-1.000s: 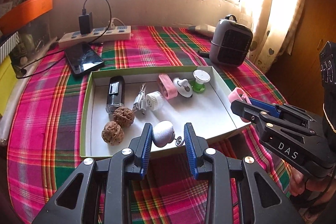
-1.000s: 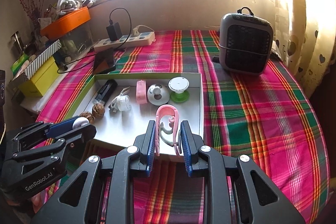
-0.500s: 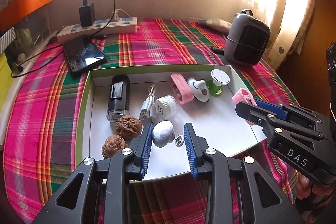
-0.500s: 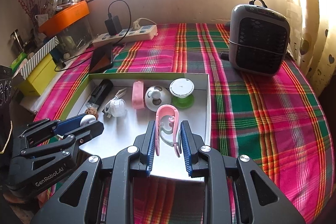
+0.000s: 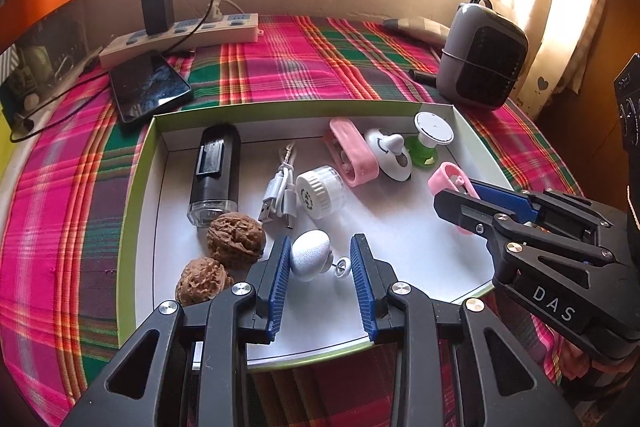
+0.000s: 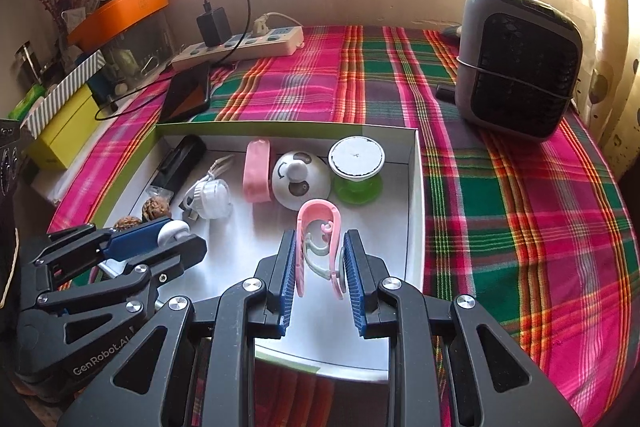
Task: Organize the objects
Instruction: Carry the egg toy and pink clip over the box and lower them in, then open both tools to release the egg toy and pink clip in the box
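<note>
A shallow white box with a green rim [image 5: 136,187] lies on the plaid cloth. My left gripper [image 5: 320,245] is shut on a small silver-white knob [image 5: 310,259] with a thin metal stem, low over the box's near part, beside two walnuts [image 5: 236,241]. My right gripper [image 6: 320,239] is shut on a pink clip [image 6: 318,217] with pale hooks inside, over the box's right half [image 6: 414,187]. Each gripper shows in the other's view: the right [image 5: 460,195], the left [image 6: 176,239].
In the box lie a black device [image 5: 216,171], a white cable [image 5: 280,187], a white cap [image 5: 320,193], a pink case [image 5: 354,157], a white dome [image 5: 390,155] and a green spool [image 5: 430,139]. Behind stand a heater [image 5: 480,59], a power strip [image 5: 180,35] and a phone [image 5: 148,85].
Both grippers have moved forward and down, from the box's near edge to over its floor. Each keeps hold of its thing.
</note>
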Demonstrator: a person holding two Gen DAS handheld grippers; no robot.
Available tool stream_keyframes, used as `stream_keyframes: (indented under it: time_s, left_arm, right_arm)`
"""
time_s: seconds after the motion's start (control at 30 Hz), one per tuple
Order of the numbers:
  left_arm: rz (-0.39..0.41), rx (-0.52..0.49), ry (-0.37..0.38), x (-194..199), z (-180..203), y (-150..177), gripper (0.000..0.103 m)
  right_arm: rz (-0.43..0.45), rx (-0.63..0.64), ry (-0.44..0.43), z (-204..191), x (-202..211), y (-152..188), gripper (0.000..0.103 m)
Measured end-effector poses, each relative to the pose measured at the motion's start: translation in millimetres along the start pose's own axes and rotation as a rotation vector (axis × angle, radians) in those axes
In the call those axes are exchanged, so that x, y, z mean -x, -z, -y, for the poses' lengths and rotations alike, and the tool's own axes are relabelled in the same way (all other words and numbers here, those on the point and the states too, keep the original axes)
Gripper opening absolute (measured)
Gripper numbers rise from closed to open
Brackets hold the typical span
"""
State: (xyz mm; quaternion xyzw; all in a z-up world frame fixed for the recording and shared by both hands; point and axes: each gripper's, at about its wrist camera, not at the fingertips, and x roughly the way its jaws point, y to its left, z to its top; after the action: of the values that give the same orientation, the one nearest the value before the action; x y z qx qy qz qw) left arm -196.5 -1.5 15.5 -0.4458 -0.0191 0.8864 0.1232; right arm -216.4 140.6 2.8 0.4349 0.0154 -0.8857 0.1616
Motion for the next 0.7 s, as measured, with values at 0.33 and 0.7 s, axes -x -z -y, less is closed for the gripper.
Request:
stream_keyframes:
  time_s: [0.33,0.7]
  left_arm:
    - [-0.001,-0.003,-0.001,-0.9,0.2,-0.8,0.029]
    - [0.000,-0.008,-0.005,-1.9,0.9,-1.7,0.029]
  right_arm:
    - [-0.018,0.016,0.004,-1.5,-9.0,1.0,0.025]
    - [-0.015,0.024,0.008,-3.9,-10.1,1.2,0.025]
